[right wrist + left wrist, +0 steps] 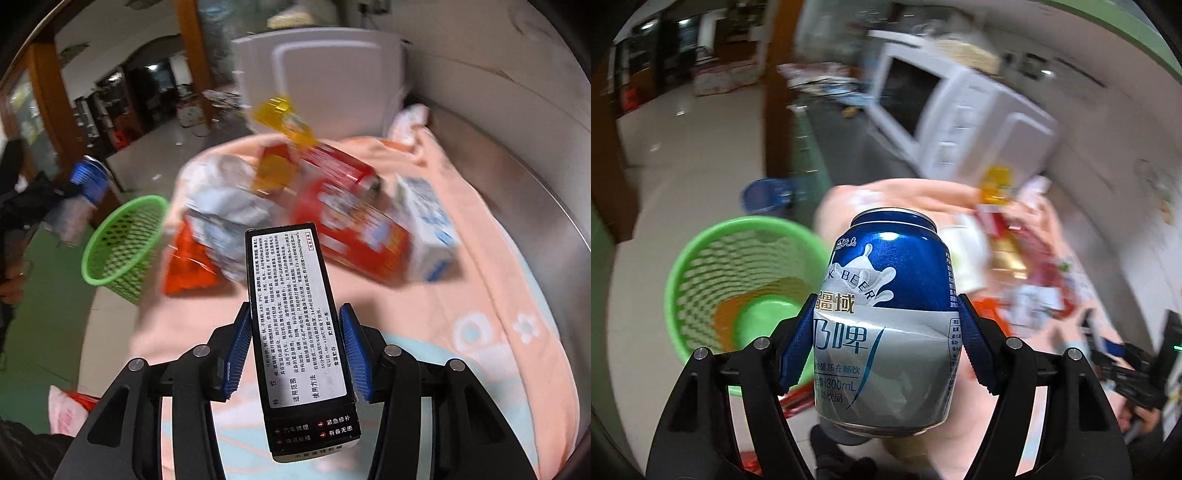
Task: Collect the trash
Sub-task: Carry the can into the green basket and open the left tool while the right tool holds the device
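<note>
We hold trash in both hands now. The left tongs (886,332) are closed on a dented blue-and-silver metal drink can (892,317), which stands upright between the blue pads; its long axis points away from the tongs, top end far from us. The right tongs (295,354) grip a long black cardboard box with a white printed label (295,332) — its long axis also runs forward along the fingers, and the pads press on its two narrow sides.

The relation that matters is where the green plastic mesh basket (701,266) stands. In the left wrist view its open mouth lies just left of the can and below it, on the floor beside the pink towel (461,295) that covers the worktop. In the right wrist view the basket is far to the left, well apart from the box. So we judge the left hand is nearer, and the can should go in first; the box must travel left across the pile of red and white packages (332,214).
</note>
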A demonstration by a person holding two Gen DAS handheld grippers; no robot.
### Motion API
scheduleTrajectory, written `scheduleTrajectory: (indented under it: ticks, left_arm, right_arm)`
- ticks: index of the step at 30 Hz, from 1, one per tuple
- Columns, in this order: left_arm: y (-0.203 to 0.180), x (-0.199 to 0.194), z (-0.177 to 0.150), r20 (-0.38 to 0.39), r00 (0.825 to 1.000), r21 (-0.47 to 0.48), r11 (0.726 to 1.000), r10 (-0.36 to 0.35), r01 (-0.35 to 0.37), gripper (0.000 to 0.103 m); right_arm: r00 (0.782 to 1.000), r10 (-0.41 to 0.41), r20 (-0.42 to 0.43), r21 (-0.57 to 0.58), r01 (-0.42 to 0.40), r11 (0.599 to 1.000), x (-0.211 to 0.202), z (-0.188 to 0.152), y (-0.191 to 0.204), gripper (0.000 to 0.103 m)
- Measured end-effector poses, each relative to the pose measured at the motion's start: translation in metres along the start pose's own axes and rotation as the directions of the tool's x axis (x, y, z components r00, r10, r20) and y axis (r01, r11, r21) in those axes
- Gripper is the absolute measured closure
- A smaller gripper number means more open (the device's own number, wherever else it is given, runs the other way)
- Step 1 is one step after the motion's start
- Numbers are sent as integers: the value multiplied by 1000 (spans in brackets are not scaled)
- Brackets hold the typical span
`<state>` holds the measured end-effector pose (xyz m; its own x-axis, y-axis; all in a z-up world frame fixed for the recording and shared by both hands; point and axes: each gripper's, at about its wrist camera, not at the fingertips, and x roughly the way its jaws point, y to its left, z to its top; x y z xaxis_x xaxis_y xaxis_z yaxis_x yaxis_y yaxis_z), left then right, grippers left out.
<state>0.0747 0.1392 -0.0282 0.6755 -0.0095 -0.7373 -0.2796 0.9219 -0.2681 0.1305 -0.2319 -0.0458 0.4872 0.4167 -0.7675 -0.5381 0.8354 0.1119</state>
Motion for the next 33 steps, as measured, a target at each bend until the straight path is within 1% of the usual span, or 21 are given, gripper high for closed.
scheduleTrajectory:
  ticks: [3, 6, 8, 10, 12, 13, 17, 27, 33]
  left_arm:
    - [35, 13, 3, -23, 997, -56, 996, 68, -70, 32]
    - [65, 29, 4, -58, 993, -115, 987, 107, -113, 32]
    - [78, 37, 4, -73, 990, -130, 983, 119, -128, 32]
    - [89, 50, 3, -98, 984, -137, 978, 146, -158, 32]
    - [100, 62, 3, -122, 983, -147, 977, 135, -153, 32]
    - [104, 69, 3, -139, 980, -153, 975, 140, -161, 32]
    - [113, 93, 0, -188, 968, -152, 969, 165, -194, 31]
    - [120, 127, -6, -242, 952, -127, 967, 187, -222, 31]
    - [129, 132, -10, -254, 950, -150, 963, 183, -226, 31]
  right_arm:
    - [999, 41, 2, -46, -41, 998, 10, 17, 28, 57]
    - [996, 84, -1, -82, -83, 993, 21, 30, 55, 57]
    - [993, 114, -6, -100, -114, 988, 29, 38, 71, 57]
    - [991, 136, -11, -110, -136, 985, 36, 44, 84, 57]
    - [987, 161, -23, -121, -163, 979, 46, 50, 99, 57]
    - [985, 169, -28, -127, -171, 977, 49, 51, 105, 57]
    - [980, 196, -45, -147, -200, 969, 60, 54, 128, 57]
    - [971, 225, -83, -177, -236, 956, 84, 60, 158, 57]
    - [966, 238, -97, -194, -253, 948, 93, 65, 171, 57]
